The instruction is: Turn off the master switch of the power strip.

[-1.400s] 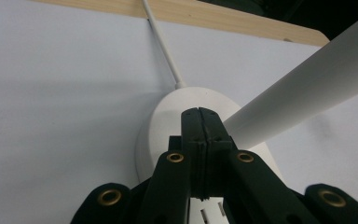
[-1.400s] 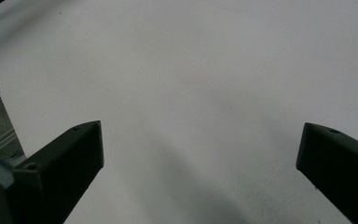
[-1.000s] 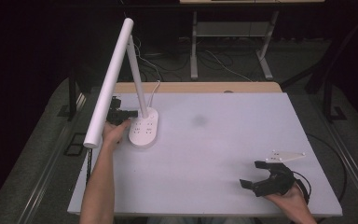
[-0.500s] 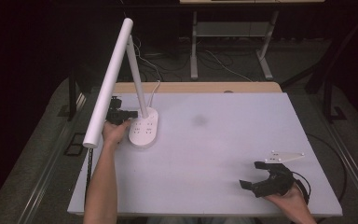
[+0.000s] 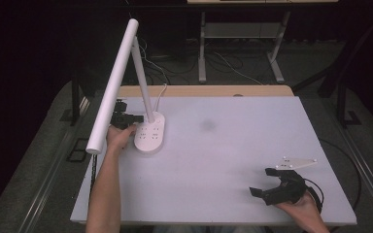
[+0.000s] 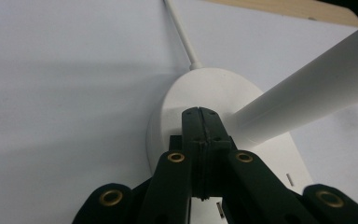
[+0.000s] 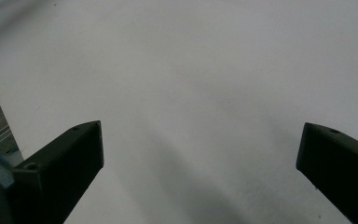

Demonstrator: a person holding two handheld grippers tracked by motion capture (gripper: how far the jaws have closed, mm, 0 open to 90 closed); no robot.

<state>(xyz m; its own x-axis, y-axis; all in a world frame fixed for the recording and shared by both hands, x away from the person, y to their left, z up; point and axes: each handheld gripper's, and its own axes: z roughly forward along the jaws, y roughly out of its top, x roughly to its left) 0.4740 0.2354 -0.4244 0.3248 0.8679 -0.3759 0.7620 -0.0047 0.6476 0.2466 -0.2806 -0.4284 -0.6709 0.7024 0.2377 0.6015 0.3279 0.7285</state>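
Note:
A white desk lamp stands at the table's left, its oval base flat on the white tabletop. Its long tube head slants out over the left edge. My left gripper is shut with nothing between the jaws, tips over the base beside the stem. In the left gripper view the closed tips sit against the base, next to the stem; I cannot tell whether they press it. My right gripper is open, low over the front right of the table, jaws wide above the bare surface.
The lamp's white cord runs from the base toward the wooden far edge. Beyond the table lies dark floor with cables and a metal table frame. A rail runs along the left side.

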